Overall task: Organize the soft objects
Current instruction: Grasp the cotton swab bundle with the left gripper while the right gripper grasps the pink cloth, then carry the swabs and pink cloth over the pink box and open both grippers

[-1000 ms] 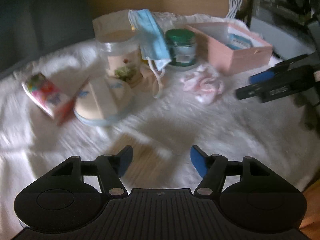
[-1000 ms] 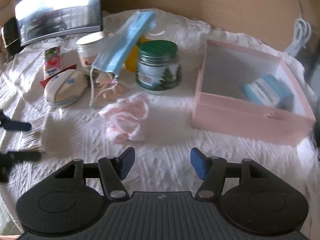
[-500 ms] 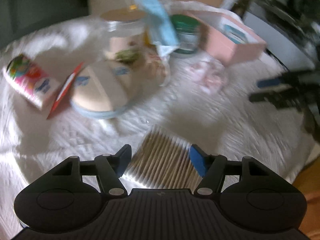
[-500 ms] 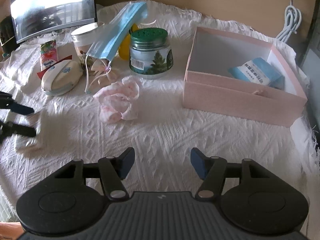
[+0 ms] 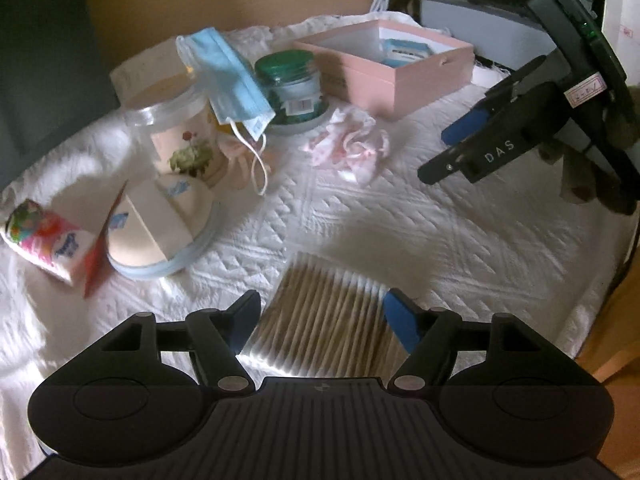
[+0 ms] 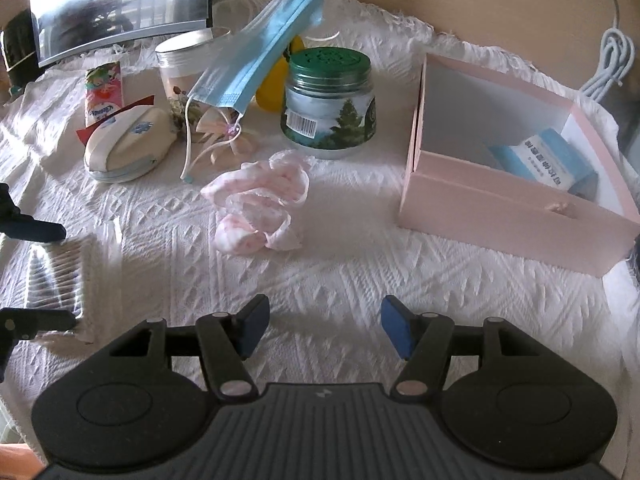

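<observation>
A clear pack of cotton swabs (image 5: 326, 320) lies on the white cloth between the open fingers of my left gripper (image 5: 322, 316); it also shows in the right wrist view (image 6: 56, 276). A crumpled pink cloth (image 6: 260, 200) lies mid-table, ahead of my open, empty right gripper (image 6: 320, 326). A blue face mask (image 6: 260, 52) drapes over a clear tub (image 6: 180, 64). A pink open box (image 6: 516, 168) at the right holds a blue pack (image 6: 548, 164). The right gripper also shows in the left wrist view (image 5: 452, 148).
A green-lidded jar (image 6: 330, 104), a beige pouch (image 6: 128, 142), a colourful tissue pack (image 6: 104, 94) and a pink bow (image 6: 222, 130) stand at the back. A monitor (image 6: 120, 0) is at the far left, a white cable (image 6: 608, 60) at the right.
My left gripper has moved down and forward over the cotton swab pack, which now lies between its fingers. The right gripper has pulled back a little and stays open.
</observation>
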The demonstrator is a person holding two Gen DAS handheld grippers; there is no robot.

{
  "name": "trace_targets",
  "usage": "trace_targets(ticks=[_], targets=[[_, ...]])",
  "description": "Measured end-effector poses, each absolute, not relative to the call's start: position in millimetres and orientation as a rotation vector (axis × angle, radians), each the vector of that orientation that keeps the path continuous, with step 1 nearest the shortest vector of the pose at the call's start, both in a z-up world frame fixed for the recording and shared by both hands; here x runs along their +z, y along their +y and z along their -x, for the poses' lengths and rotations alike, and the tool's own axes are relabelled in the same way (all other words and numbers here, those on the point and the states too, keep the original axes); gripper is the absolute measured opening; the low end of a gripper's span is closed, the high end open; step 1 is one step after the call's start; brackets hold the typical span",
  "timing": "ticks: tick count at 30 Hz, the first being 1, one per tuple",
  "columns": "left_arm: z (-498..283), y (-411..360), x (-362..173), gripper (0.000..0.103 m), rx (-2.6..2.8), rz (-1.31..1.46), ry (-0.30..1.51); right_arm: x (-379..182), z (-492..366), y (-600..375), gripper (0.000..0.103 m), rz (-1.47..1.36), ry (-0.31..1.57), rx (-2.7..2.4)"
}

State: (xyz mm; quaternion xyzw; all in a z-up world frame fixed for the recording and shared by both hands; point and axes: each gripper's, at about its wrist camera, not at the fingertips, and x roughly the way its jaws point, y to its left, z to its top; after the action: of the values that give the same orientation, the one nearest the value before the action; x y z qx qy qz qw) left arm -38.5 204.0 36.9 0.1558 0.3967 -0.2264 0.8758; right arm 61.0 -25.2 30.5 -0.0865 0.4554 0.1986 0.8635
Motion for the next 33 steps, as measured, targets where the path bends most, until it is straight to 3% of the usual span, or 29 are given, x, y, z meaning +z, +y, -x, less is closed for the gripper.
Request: trace_targets(ticks=[3,11,16,26,27,28,29,30,33], targets=[[28,210,35,0.082,-0.385,-0.276,0.829,31,-62,-28,0.062,0.179,0.951,0.412],[-5,233,26,0.081,-0.291,0.031,0.951,36,-60,-29,0.062,0.190,0.877,0.449],[5,203,24,0.085,-0.308,-0.157,0.936,37,-68,-11,0.062,0.270,0.810,0.479],[9,214,29,0.078,-0.258,-0.006,0.922,20,-103,15,0.062,0.221,0.858,0.539],[10,214,30,0.077,-0.263,0.004,0.926,21,-105,18,0.054,0.215,0.865,0.545],[11,215,31,0.077,-0.269,0.010,0.927,23,-105,20,0.032,0.210,0.867,0.555],[11,214,32,0.077,-0.274,0.014,0.925,27,-104,21,0.023,0.210,0.863,0.569],[12,213,33,0.077,-0.279,0.018,0.923,32,-100,21,0.016,0.215,0.850,0.579],[11,207,37,0.077,-0.303,0.024,0.913,49,-84,11,0.012,0.213,0.802,0.596]])
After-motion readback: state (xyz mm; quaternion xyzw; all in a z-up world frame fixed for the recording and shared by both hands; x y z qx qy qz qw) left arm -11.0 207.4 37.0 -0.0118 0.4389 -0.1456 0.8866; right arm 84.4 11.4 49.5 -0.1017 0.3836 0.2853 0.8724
